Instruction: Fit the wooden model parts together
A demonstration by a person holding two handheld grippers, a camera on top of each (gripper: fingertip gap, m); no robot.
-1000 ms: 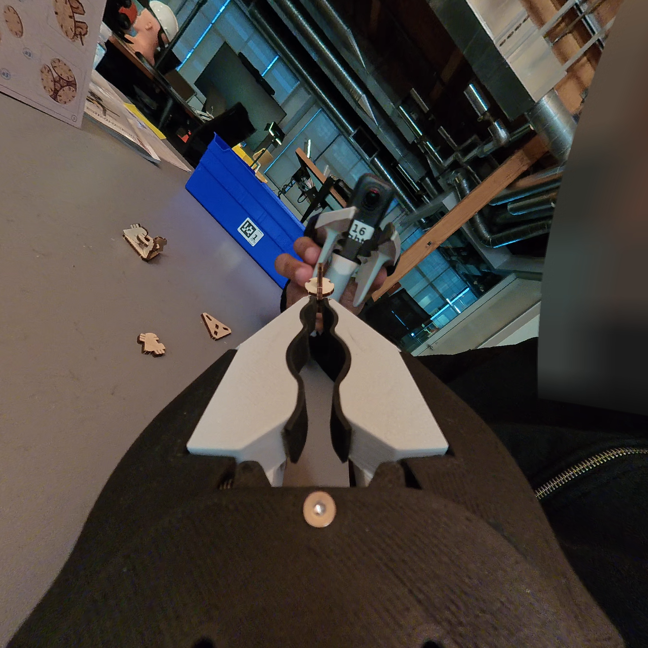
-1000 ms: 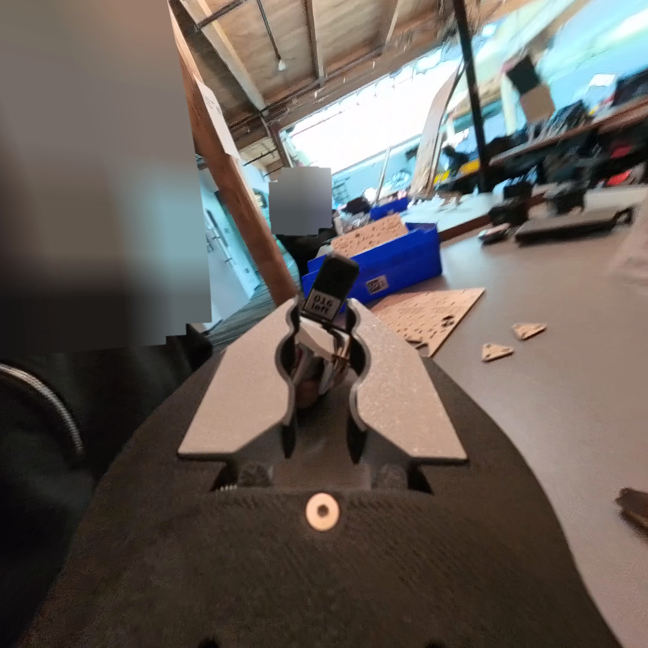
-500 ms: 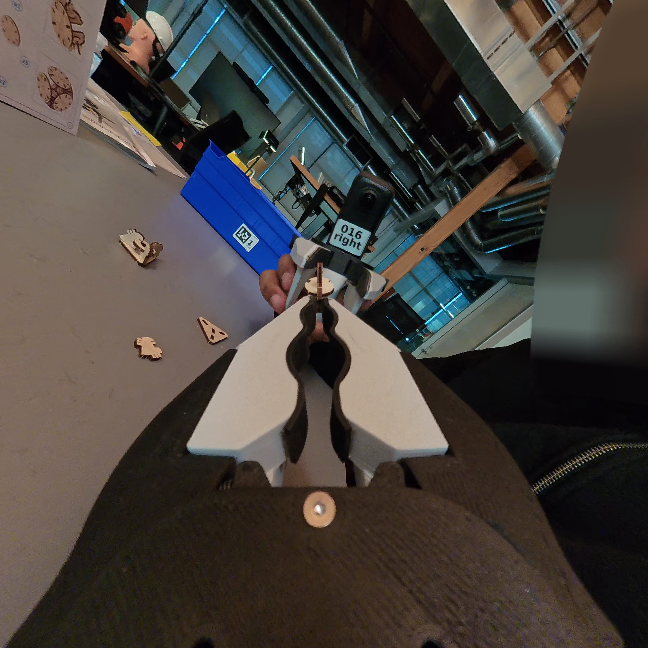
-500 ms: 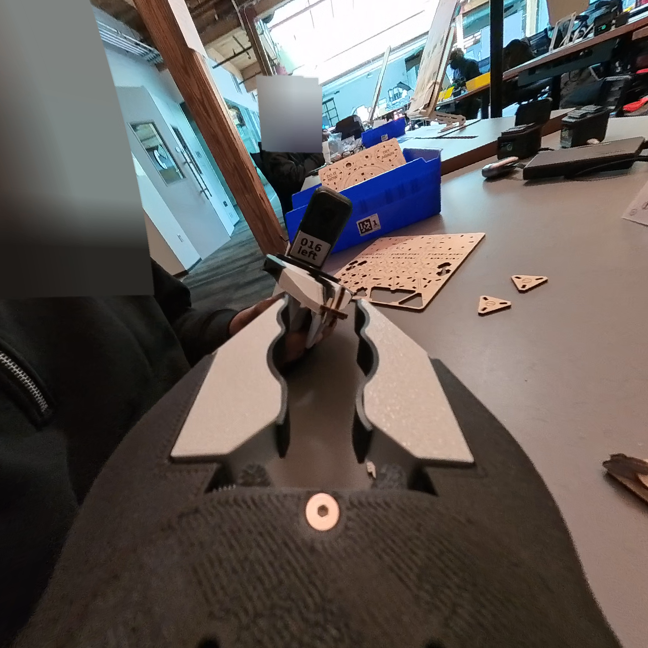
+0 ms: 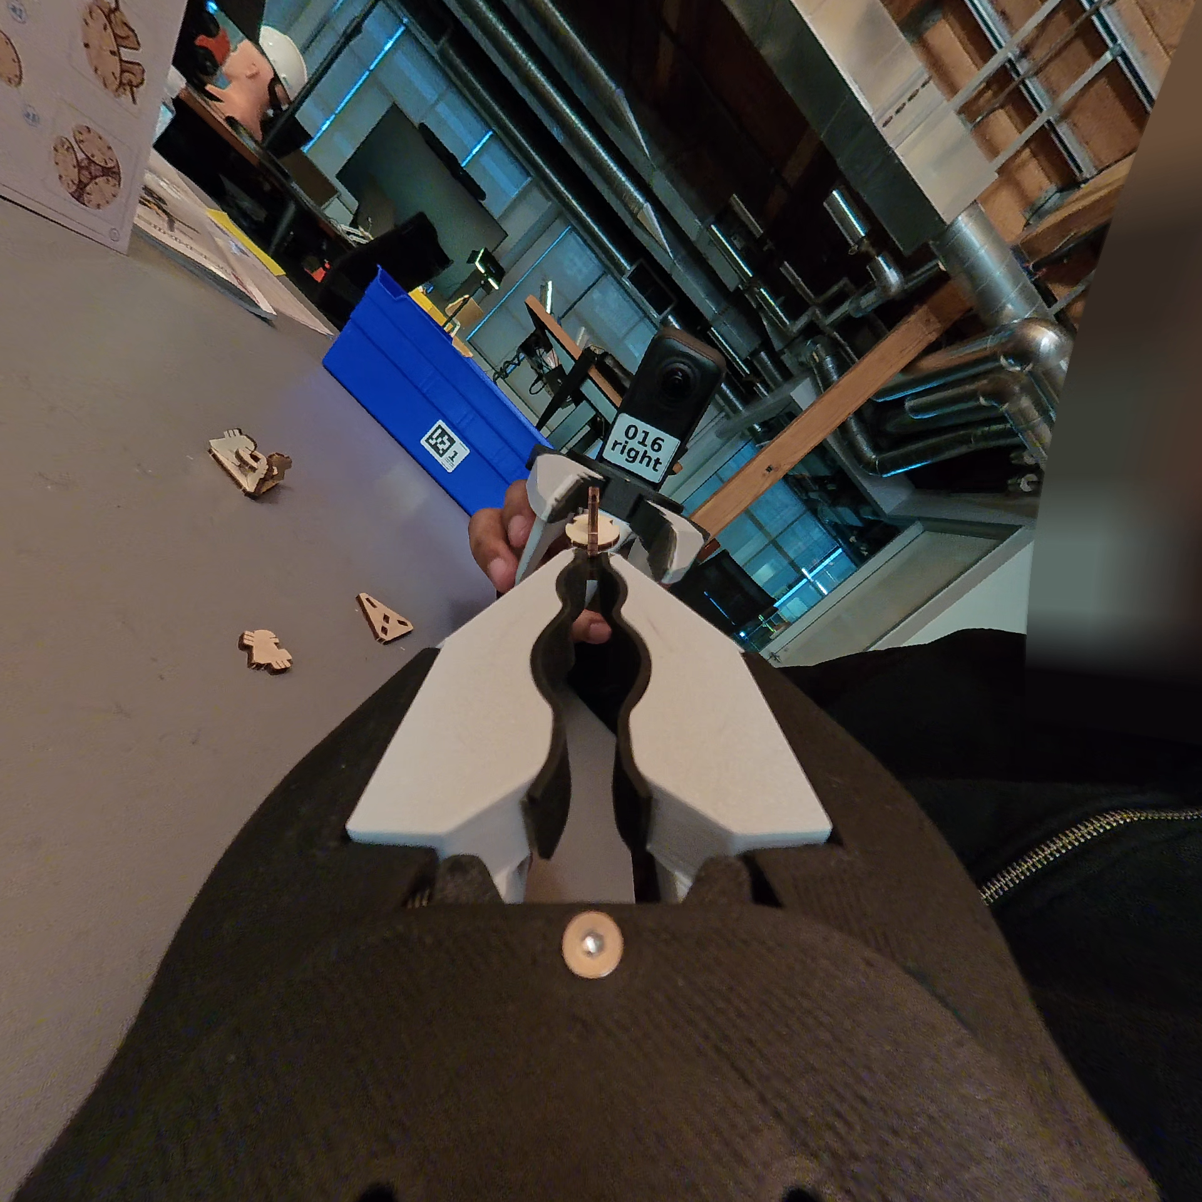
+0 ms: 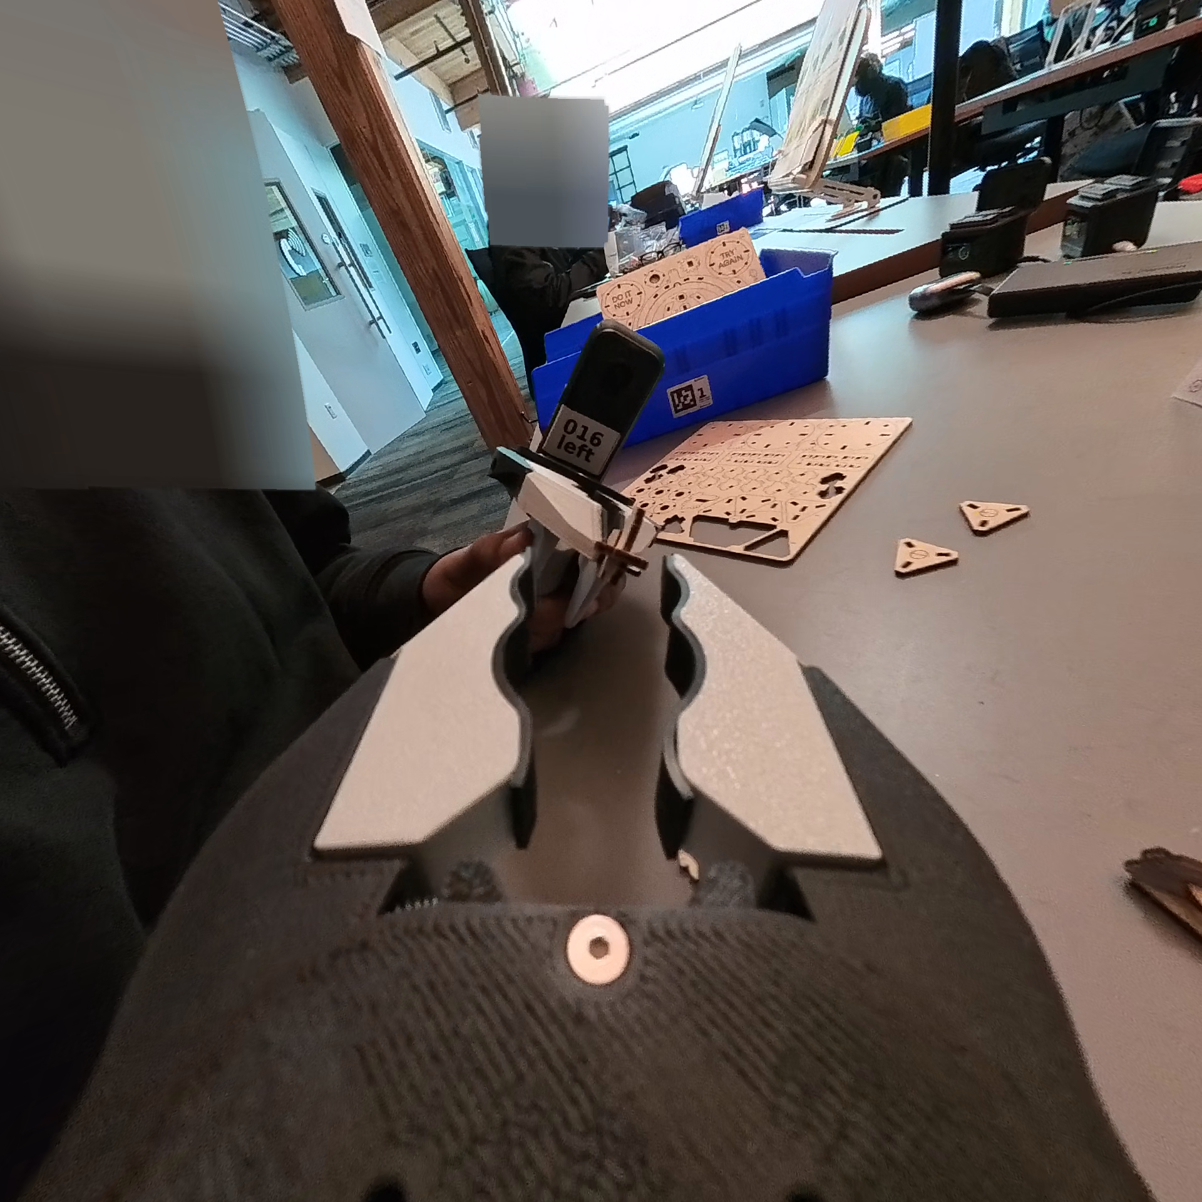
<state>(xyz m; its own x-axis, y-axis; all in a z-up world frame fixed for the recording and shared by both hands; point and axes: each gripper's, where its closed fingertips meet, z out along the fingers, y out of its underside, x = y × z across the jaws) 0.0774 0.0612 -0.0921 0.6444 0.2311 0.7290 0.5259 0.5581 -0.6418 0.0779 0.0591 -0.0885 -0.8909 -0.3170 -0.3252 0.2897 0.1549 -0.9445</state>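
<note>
Blue plastic bin (image 6: 689, 364) at the back of the grey table (image 6: 975, 650), flat wooden sheets (image 6: 683, 280) with round cut-outs standing up in it, and a punched thin wooden sheet (image 6: 774, 488) lying just in front. Left tongs (image 5: 590, 553) pinched tight on a small wooden piece (image 5: 590, 530), a thin stick through a round disc. Right tongs (image 6: 595, 572) stand wide apart, nothing between them, facing that piece; two wooden triangles (image 6: 956, 533) lie nearby.

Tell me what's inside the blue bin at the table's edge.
In the right wrist view, a laser-cut wooden sheet with round cutouts stands tilted in the blue bin, sticking out above its rim. The bin's wall hides the sheet's lower part and anything else inside.
</note>
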